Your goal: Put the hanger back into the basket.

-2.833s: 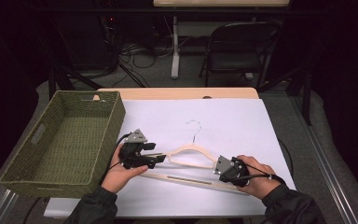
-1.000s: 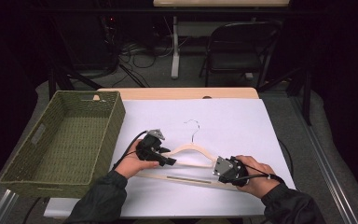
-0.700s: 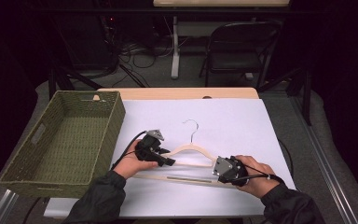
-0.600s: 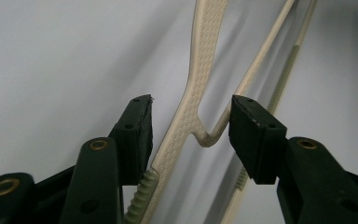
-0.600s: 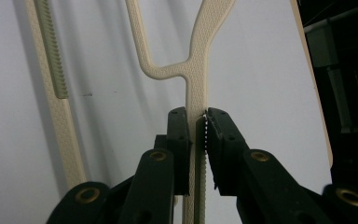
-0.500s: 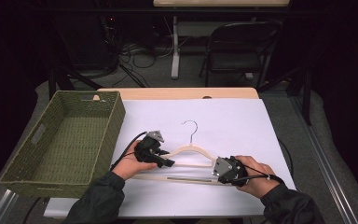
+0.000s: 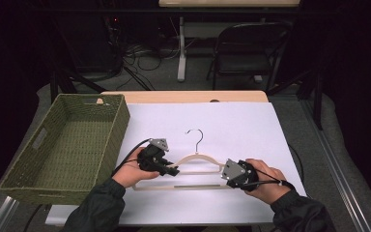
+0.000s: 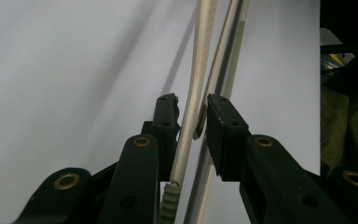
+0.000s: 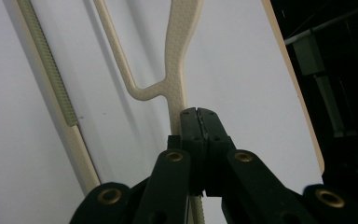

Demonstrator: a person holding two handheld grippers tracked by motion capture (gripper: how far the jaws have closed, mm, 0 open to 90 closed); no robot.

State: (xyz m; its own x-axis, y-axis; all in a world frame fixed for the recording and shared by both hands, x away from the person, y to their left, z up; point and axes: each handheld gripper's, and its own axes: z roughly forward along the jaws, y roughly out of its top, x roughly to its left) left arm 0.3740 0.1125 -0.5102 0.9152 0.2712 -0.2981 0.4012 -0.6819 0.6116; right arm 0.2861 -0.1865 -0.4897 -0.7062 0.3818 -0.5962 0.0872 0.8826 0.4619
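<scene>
Hanger (image 7: 193, 163) lay flat on the white sheet, right of the basket (image 7: 121, 126) | right gripper (image 9: 198, 113) pinched its right arm tight | left gripper (image 8: 192, 116) straddled the left arm, jaws spread | judged light, stiff, thin; shoulders the best hold.

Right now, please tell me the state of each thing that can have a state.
Hanger: flat on the white table cover, hook pointing away from the person, held at both ends.
Left gripper: jaws around the hanger's arm, a gap on one side.
Right gripper: shut on the hanger.
Basket: upright, empty.
</scene>
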